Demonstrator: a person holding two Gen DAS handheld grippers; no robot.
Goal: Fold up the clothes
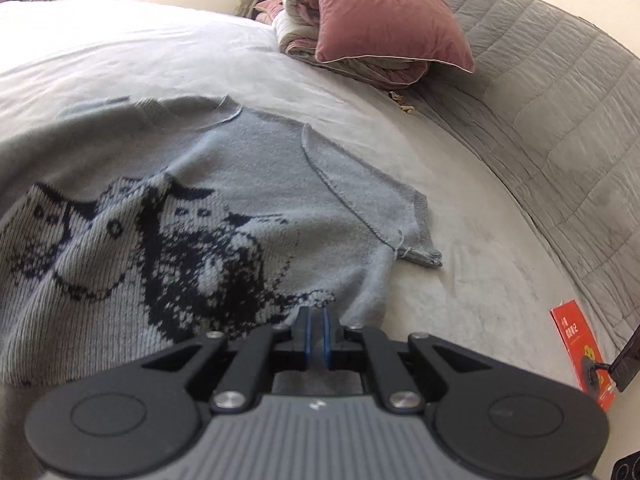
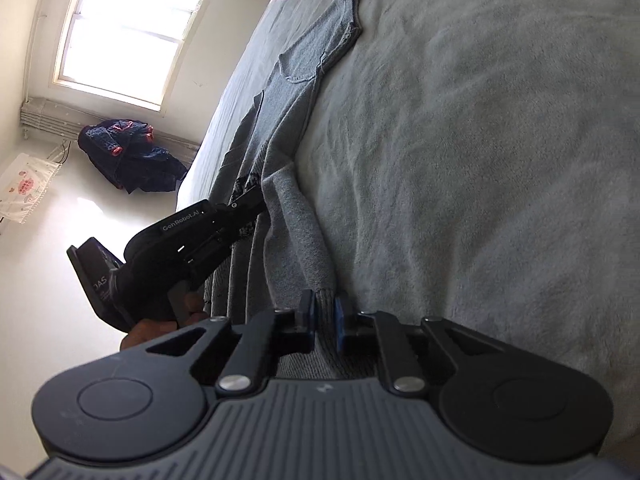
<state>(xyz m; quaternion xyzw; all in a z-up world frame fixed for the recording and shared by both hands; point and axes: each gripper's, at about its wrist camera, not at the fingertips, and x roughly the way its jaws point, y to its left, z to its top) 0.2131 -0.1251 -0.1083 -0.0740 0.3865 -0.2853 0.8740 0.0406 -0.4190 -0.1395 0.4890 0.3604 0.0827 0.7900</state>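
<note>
Sweater (image 1: 224, 200) owl pattern: left view only; window (image 2: 128, 28): right.

Daylight from blown-out window (image 2: 128, 28); glare bleached white bedsheet (image 1: 132, 56); soft blur across sweater (image 1: 168, 216); strong fisheye curvature, dark vignetted corners

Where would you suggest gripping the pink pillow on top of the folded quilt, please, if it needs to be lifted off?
Take the pink pillow by its lower right corner, coming from the grey quilted headboard side. That piped corner overhangs the folded quilt and sits free, thin enough for the jaws; the puffy middle is too thick.
</note>
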